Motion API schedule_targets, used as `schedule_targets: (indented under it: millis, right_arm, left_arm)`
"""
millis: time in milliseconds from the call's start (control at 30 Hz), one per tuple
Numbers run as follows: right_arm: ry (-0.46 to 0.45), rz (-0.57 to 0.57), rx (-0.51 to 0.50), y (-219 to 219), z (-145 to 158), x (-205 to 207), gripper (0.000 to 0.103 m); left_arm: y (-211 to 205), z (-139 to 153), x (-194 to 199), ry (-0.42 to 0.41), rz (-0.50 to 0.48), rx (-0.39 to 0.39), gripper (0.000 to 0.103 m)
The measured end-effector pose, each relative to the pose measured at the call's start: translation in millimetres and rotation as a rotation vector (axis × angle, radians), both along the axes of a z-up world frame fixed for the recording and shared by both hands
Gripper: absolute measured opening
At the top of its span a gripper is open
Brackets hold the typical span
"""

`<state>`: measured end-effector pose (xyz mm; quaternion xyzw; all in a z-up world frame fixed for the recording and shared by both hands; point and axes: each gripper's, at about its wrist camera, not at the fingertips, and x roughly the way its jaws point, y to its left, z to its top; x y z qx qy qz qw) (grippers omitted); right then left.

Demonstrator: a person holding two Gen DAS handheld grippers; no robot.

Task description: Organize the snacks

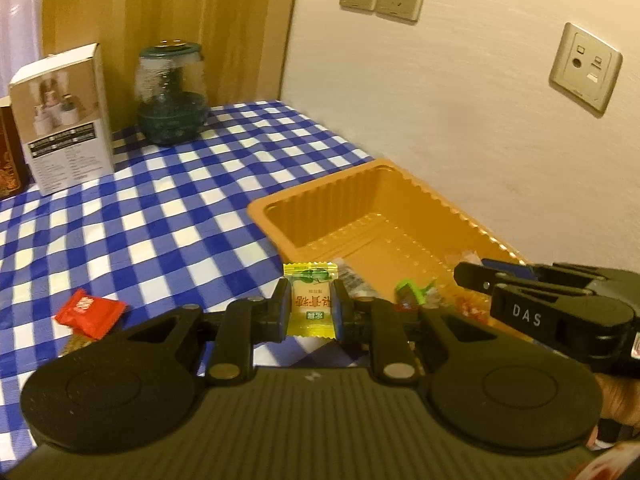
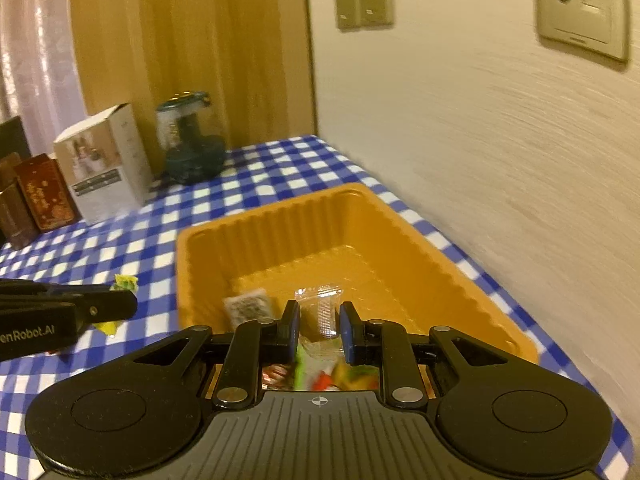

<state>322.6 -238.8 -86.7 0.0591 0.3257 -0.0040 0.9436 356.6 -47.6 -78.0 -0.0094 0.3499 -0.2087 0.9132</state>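
My left gripper (image 1: 311, 306) is shut on a yellow-green wrapped candy (image 1: 310, 300), held above the checked cloth just left of the orange tray (image 1: 256, 208). A red snack packet (image 1: 91, 312) lies on the cloth to the left. My right gripper (image 2: 319, 326) hovers over the tray's near end (image 2: 460, 280), jaws a little apart with nothing gripped. Below it in the tray lie a clear wrapped candy (image 2: 322, 308), a grey packet (image 2: 248, 307) and several colourful sweets (image 2: 332, 378). The right gripper also shows in the left wrist view (image 1: 476, 276), and the left gripper in the right wrist view (image 2: 120, 304).
A white box (image 1: 68, 120) and a glass jar with a green lid (image 1: 172, 96) stand at the back of the table. Dark red boxes (image 2: 44, 196) stand left of the white box. The wall with sockets (image 1: 586, 66) runs along the tray's right side.
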Motion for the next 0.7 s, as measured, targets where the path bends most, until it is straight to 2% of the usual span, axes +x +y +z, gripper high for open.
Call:
schedule_targets:
  millis: [367,700]
  right_arm:
    - [0.027,-0.093,-0.001,-27,-2,-13,0.022]
    - [0.040,-0.130,0.005,-36,-3,-15,0.022]
  left_arm:
    - [-25,0,1,0.003,-0.072,-0.019,0.019]
    - [-49,-2,2,0.004,-0.124,-0.013,0.019]
